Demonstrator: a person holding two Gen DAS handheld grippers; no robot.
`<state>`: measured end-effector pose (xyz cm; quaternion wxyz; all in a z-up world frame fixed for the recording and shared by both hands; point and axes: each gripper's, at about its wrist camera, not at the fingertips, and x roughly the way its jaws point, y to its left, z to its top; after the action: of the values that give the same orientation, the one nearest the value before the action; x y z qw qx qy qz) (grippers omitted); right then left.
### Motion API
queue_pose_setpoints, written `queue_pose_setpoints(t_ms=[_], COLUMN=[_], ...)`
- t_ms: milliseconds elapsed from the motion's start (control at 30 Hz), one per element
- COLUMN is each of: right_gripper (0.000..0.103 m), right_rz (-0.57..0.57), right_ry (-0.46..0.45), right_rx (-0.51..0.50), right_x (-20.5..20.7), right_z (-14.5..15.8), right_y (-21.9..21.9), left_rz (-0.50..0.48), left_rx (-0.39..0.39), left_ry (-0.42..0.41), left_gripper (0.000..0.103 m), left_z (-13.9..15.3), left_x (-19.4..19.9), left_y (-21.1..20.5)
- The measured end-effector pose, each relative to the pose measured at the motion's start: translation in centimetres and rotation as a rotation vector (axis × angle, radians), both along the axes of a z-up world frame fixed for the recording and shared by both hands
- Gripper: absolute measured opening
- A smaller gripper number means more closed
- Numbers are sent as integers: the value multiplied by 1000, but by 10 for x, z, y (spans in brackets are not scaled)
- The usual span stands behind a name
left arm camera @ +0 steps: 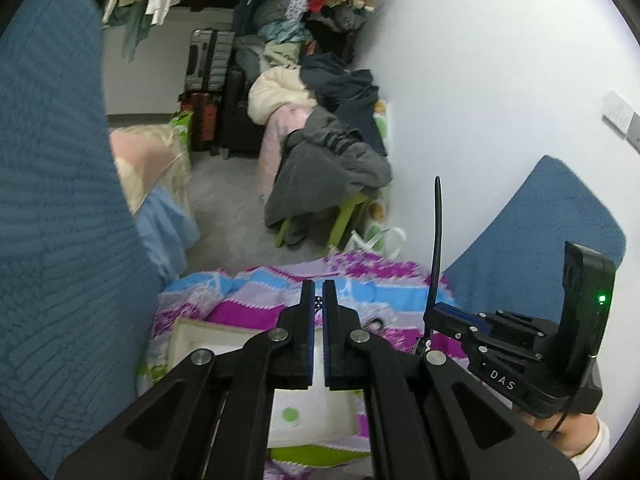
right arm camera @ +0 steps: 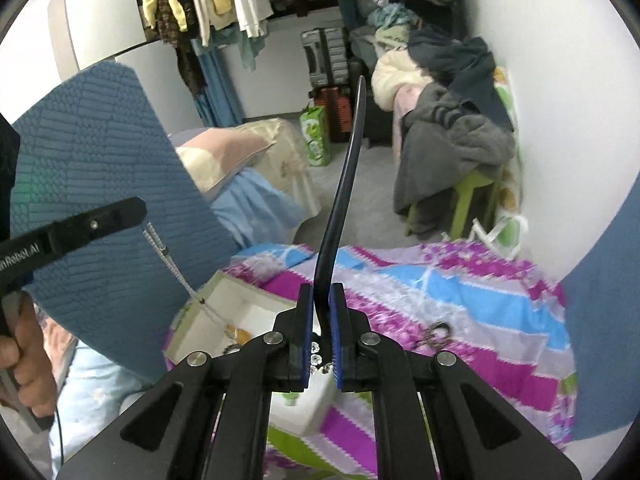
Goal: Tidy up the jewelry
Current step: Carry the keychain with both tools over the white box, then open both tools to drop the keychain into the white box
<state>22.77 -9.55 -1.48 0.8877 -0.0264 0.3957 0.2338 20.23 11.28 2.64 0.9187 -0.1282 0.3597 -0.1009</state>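
Left wrist view: the left gripper (left arm camera: 318, 304) is almost closed on one small dark chain piece (left arm camera: 318, 302), probably jewelry, above one white box (left arm camera: 320, 412).

Right wrist view: the right gripper (right arm camera: 321, 320) clamps one black headband (right arm camera: 340, 196). One necklace (right arm camera: 172, 264) hangs into the box; one ring-like piece (right arm camera: 436, 334) lies on the bedspread (right arm camera: 460, 300).

You can read white letters "DAS" on the right gripper (left arm camera: 430, 320) body, and "nRobot.AI", partly cut off, on the left gripper (right arm camera: 138, 210) arm.
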Motion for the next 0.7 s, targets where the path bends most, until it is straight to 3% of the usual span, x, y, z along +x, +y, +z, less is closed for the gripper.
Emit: queue_pose_setpoints(t_ms=[67, 400, 700], right_gripper=[6, 6, 6], right_rz=[1, -1, 17], right_ry=[7, 181, 239], right_rx=[-37, -41, -55], right_x=[-4, -13, -19], right_z=[-17, -109, -145], right_y=[11, 35, 45], left_rz=[3, -1, -8], left_rx=[7, -11, -5], left_ry=[27, 176, 291], left_gripper=[2, 2, 2], left_z=[-18, -114, -173], left_x=[-1, -3, -14], left_y=[6, 17, 13])
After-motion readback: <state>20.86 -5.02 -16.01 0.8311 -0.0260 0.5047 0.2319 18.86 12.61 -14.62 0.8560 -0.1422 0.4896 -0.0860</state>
